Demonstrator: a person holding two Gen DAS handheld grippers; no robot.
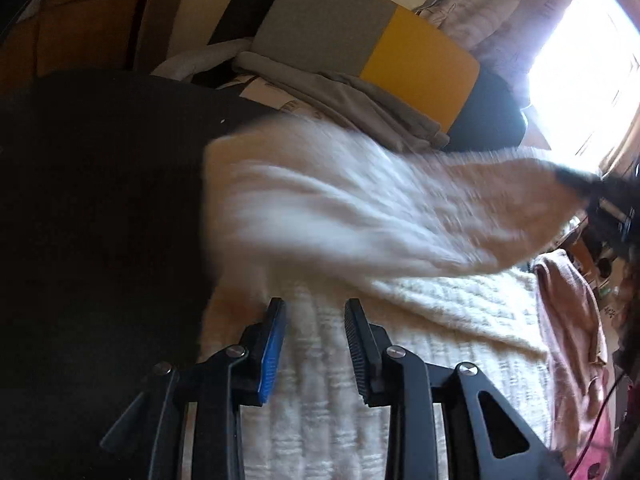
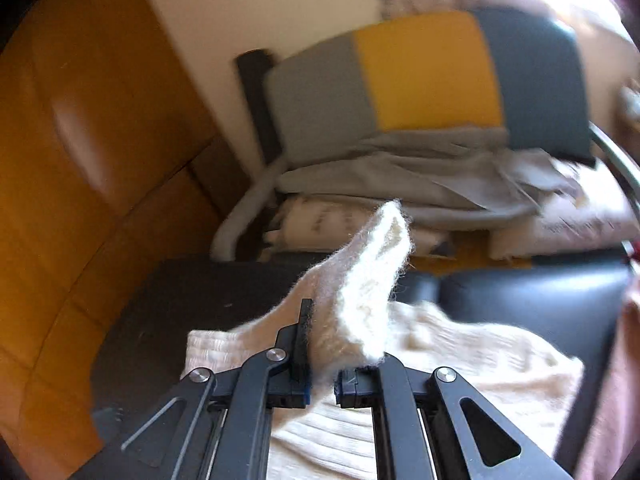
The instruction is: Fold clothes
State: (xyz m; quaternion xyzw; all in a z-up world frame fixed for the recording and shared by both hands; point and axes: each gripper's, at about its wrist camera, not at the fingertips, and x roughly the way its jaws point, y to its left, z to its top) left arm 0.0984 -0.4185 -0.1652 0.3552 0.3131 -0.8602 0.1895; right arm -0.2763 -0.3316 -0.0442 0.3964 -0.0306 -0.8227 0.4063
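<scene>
A cream knitted sweater (image 1: 420, 312) lies on a dark table (image 1: 100, 200). In the left wrist view one part of it (image 1: 340, 204) is lifted and blurred, pulled up toward the right, where my right gripper (image 1: 580, 184) holds its end. My left gripper (image 1: 314, 308) is open and empty just above the flat sweater. In the right wrist view my right gripper (image 2: 332, 344) is shut on a fold of the sweater (image 2: 368, 272), which sticks up between its jaws; the rest of the sweater (image 2: 460, 360) lies below.
A grey, yellow and blue cushion (image 2: 424, 76) leans at the back on a pile of grey and pale cloth (image 2: 400, 184). A pink garment (image 1: 568, 340) hangs at the right. Orange-brown cabinet doors (image 2: 80, 160) stand on the left. A bright window (image 1: 580, 72) is at the upper right.
</scene>
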